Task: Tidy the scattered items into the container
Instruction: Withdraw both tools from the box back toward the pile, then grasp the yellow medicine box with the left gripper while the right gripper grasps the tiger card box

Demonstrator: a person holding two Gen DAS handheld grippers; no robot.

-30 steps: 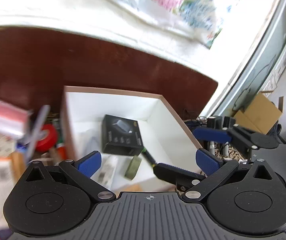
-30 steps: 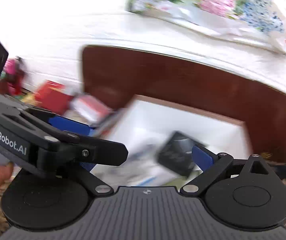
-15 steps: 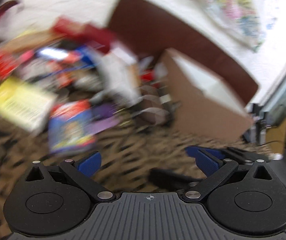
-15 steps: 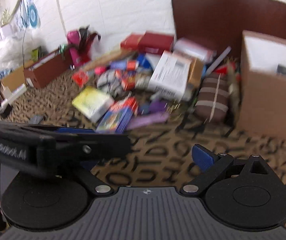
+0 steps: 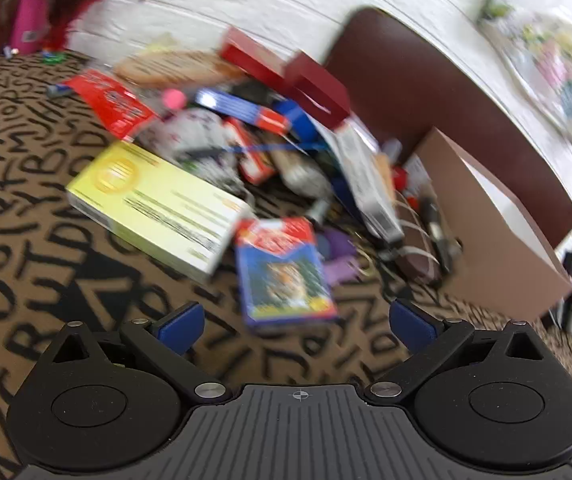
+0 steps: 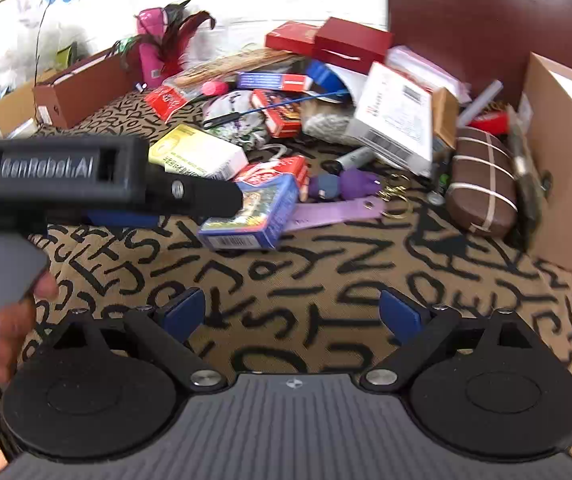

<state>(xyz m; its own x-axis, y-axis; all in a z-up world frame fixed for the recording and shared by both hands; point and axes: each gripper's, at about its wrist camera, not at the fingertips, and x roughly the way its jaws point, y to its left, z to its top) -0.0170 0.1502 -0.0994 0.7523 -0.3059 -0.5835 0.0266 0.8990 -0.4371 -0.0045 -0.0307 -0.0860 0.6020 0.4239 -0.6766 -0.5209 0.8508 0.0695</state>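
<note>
A heap of scattered items lies on a letter-patterned cloth. My left gripper is open, just short of a blue card box with a yellow-green box to its left. In the right wrist view, the left gripper reaches in from the left beside the same blue card box. My right gripper hangs over bare cloth, its jaws wide and closing slightly with nothing between them. The cardboard container stands at the right edge, also seen as the container in the left wrist view.
A brown striped pouch, a white carton and pens crowd against the container's left wall. A purple tag lies mid-cloth and red boxes sit at the back. A brown headboard and a white wall lie behind. A hand holds the left gripper.
Both views swung away from the container's white inside, down and left onto the pile on the cloth. Both grippers came lower and nearer the blue card box, and stayed empty.
</note>
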